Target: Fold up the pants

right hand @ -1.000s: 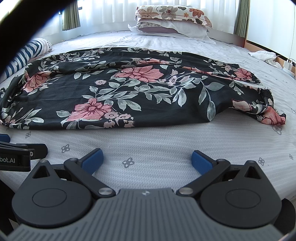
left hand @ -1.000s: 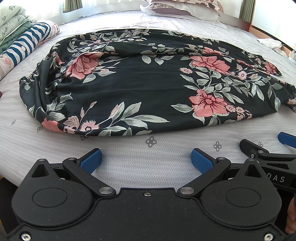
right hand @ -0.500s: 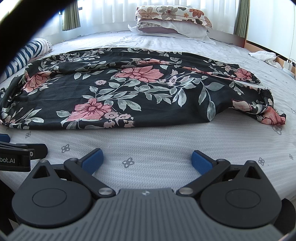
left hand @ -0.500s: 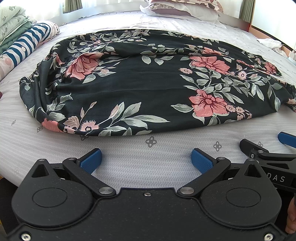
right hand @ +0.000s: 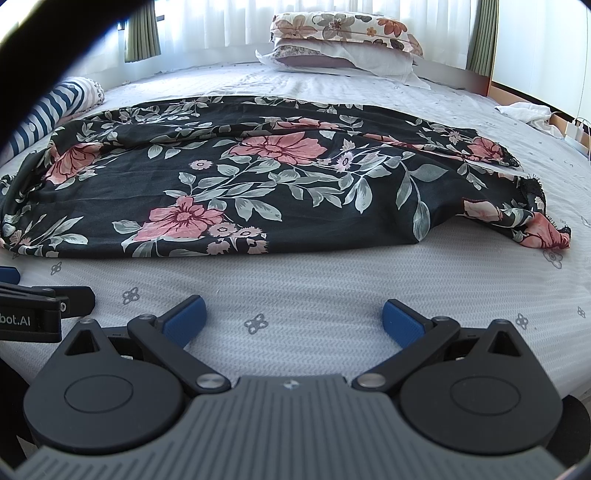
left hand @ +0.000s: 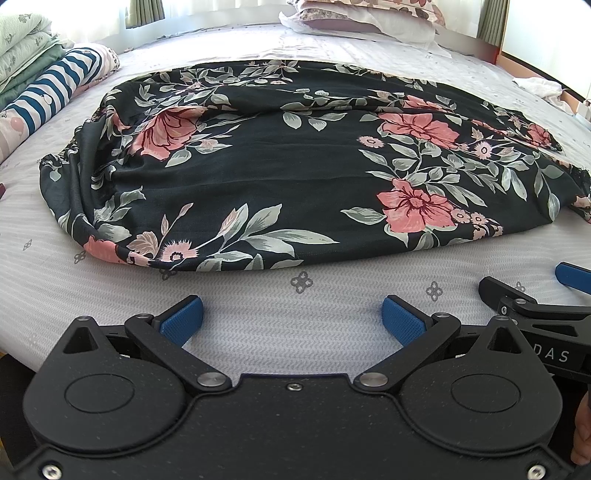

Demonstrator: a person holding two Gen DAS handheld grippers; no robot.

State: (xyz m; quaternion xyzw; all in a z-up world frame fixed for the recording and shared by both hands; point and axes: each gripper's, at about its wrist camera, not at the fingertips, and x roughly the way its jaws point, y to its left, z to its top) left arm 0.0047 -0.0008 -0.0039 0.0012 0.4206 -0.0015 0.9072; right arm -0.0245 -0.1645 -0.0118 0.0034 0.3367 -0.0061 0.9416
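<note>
Nearest to you, your left hand-held gripper (left hand: 291, 319) sits low over the front of the bed (left hand: 258, 332) with its blue pads (left hand: 183, 319) spread wide apart and nothing between them; your right hand-held gripper (right hand: 291, 319) is the same, pads splayed and empty, over bare white sheet; the two tools are side by side, and each shows at the edge of the other's view; a bit of your hand (left hand: 583, 439) shows at the lower right corner of the left view.

Just beyond both sets of pads, apart from them, lie the pants (left hand: 295, 166); black cloth with pink flowers and grey-green leaves, spread across the middle of the bed, running left to right; the near edge is a smooth fold along the sheet; the left end is gathered and rumpled; the right end trails off into a crumpled, twisted tip (right hand: 543, 229) with a dark lacy edge.

Farther off on the left, a blue-and-white striped roll (left hand: 51, 88) lies beside a stack of folded bedding (left hand: 22, 48); on the right edge of the bed sits a small white cloth (right hand: 524, 110); at the far end two pillows (right hand: 343, 40) are stacked, a floral one on top, with curtains (right hand: 142, 33) behind.
</note>
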